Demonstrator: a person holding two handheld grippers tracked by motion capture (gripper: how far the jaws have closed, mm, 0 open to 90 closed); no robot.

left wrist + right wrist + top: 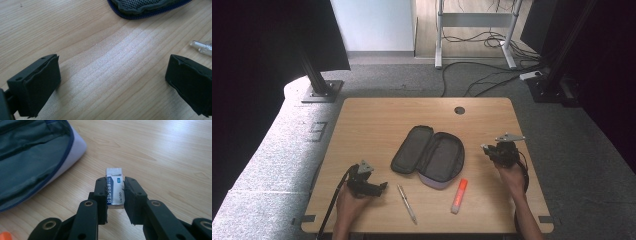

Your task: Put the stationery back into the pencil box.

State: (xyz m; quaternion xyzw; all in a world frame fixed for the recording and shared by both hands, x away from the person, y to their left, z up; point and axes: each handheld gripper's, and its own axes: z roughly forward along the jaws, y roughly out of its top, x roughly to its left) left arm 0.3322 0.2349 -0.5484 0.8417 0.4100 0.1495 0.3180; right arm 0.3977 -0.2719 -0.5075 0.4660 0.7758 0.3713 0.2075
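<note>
- Soft fabric pencil case (428, 156), unzipped and laid flat mid-table (377, 120); mesh lining, blue zip edge.
- Right gripper (115, 192): foam-padded jaws closed onto a rectangular white eraser (115, 187) in a printed sleeve, right of the case.
- Left gripper (112, 82): jaws spread wide, nothing between them, over bare woodgrain near-left of the case.
- Slim pen (407, 203) and orange highlighter (459, 196) lie on the near side of the case.

My left hand-held gripper (381, 186) is matte black, topped by a grey three-cornered plate, with a black cable trailing off its near-left side. Its two pads (37, 85) are blocky black foam with small screw holes in the backing. My right hand-held gripper (115, 191) is black too, its linkage arms pinned with brass-ringed rivets, under the same grey plate. My forearms are bare, with no sleeves.
</note>
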